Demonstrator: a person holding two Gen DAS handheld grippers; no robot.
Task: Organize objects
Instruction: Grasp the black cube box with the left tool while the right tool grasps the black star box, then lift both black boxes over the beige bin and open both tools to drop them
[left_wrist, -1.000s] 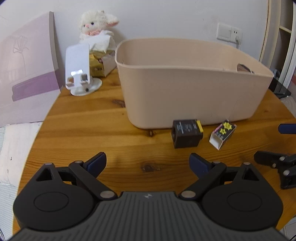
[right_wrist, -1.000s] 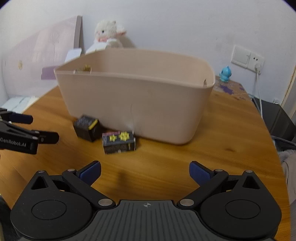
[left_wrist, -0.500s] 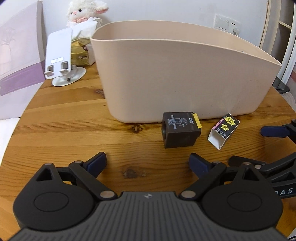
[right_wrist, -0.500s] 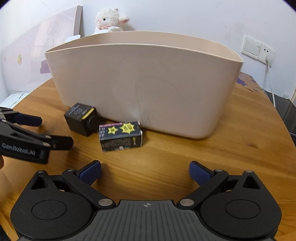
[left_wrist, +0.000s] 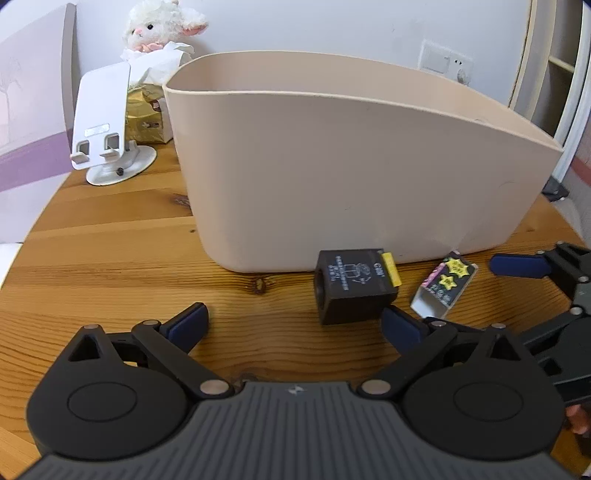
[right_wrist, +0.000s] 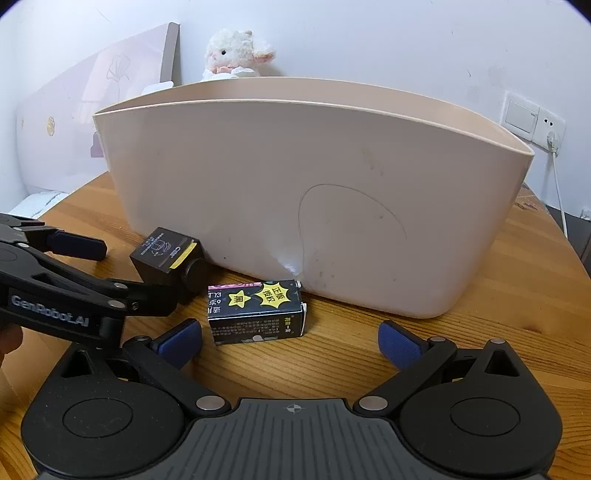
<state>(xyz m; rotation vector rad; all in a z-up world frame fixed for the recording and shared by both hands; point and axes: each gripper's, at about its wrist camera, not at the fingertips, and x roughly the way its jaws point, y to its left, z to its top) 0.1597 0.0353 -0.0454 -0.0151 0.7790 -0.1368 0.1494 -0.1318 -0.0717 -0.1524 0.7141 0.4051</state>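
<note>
A large beige bin (left_wrist: 354, 173) stands on the round wooden table (left_wrist: 110, 266). A black cube with a yellow edge (left_wrist: 352, 286) lies in front of it, and a black carton with yellow stars (left_wrist: 445, 282) lies to its right. My left gripper (left_wrist: 295, 325) is open, its right fingertip just short of the cube. In the right wrist view the bin (right_wrist: 314, 199), the cube (right_wrist: 166, 254) and the carton (right_wrist: 258, 312) show. My right gripper (right_wrist: 290, 338) is open, just short of the carton.
A white phone stand (left_wrist: 107, 125), a tissue box (left_wrist: 147, 114) and a plush lamb (left_wrist: 162, 26) stand at the back left. A picture panel (right_wrist: 92, 122) leans on the wall. A wall socket (right_wrist: 532, 120) with a cable is at the right.
Both grippers have moved forward and lower toward the bin. The cube and the carton now lie close in front of the fingertips. Both stay open.
</note>
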